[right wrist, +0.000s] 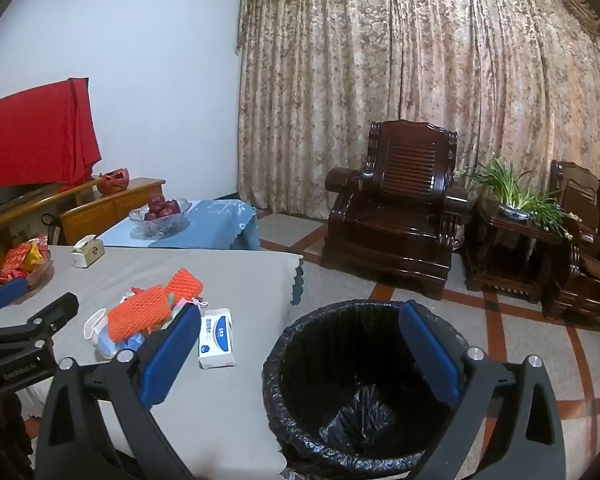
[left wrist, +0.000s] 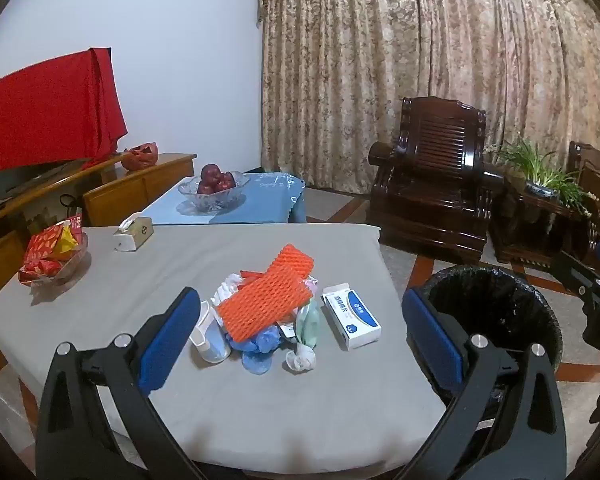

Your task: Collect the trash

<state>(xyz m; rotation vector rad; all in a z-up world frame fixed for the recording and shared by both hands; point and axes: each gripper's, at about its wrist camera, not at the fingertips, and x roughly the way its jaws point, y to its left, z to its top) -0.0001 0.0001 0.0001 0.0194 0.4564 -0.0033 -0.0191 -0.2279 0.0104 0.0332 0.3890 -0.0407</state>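
Note:
A pile of trash lies on the grey-covered table (left wrist: 180, 420): orange foam netting (left wrist: 268, 304), crumpled blue plastic (left wrist: 260, 350), a white cup (left wrist: 212, 340), a tissue wad (left wrist: 300, 360), and beside it a white-and-blue box (left wrist: 352, 316). My left gripper (left wrist: 300, 344) is open and empty, hovering above and before the pile. My right gripper (right wrist: 300, 356) is open and empty over the black-lined trash bin (right wrist: 364, 384), which stands on the floor right of the table. The pile (right wrist: 140, 316) and box (right wrist: 217, 336) also show in the right wrist view.
A tissue box (left wrist: 134, 234) and a dish of red snack packets (left wrist: 52, 256) sit on the table's far left. A glass bowl of apples (left wrist: 214, 188) stands on a blue table behind. Dark wooden armchairs (right wrist: 396, 216) and a plant (right wrist: 520, 196) stand at right.

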